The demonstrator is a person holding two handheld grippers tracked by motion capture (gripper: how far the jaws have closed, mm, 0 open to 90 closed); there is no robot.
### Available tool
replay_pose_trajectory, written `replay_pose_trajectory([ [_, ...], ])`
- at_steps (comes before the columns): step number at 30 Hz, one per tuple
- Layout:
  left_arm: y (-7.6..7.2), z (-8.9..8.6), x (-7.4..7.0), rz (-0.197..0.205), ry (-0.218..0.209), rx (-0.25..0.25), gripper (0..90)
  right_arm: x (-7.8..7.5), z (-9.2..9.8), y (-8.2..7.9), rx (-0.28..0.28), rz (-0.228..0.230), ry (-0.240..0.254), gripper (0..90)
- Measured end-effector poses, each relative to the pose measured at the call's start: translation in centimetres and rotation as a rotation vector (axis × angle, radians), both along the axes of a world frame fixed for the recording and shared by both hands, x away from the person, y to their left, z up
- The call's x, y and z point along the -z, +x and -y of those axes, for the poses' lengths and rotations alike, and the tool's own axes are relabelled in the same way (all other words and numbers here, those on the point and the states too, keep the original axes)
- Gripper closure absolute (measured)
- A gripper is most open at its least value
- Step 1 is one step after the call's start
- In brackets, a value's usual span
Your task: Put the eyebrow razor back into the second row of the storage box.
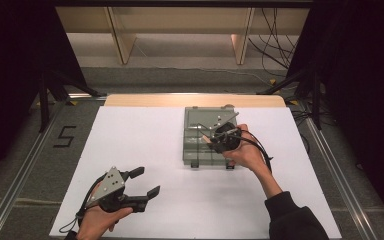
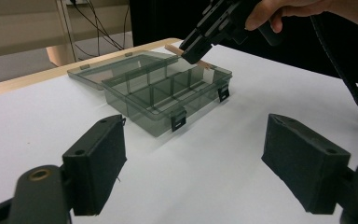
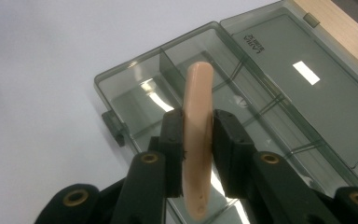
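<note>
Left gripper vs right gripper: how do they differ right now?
The left gripper has its jaws wide apart with nothing between them; the right gripper is shut on a tan stick. The left gripper hovers over bare white table near the front edge; the right gripper is over the open compartment box. Both are black, two-jawed and hand-held.

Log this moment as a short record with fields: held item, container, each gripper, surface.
held item: pale peach, slightly curved stick, clamped between jaws
container: smoky translucent plastic compartment box, lid open flat, compartments look empty
right gripper: shut on the stick, above the box
left gripper: jaws open, empty, apart from the box
surface: white table sheet
</note>
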State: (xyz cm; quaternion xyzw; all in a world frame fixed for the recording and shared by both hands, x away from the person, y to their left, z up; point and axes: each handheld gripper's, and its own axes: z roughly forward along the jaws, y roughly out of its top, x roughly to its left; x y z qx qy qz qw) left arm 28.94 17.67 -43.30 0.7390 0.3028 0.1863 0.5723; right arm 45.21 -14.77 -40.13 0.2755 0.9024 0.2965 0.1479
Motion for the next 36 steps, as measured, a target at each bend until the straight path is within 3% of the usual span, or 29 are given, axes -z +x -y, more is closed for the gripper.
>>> replay_pose_trajectory([
  [5,0.0,0.0,0.0,-0.001,-0.001,0.0,20.5,0.3,-0.1,0.2,0.011,-0.004,0.001,74.5],
  [36,0.0,0.0,0.0,0.001,-0.002,-0.002,20.5,2.0,-0.9,0.8,-0.05,-0.017,-0.054,74.5],
])
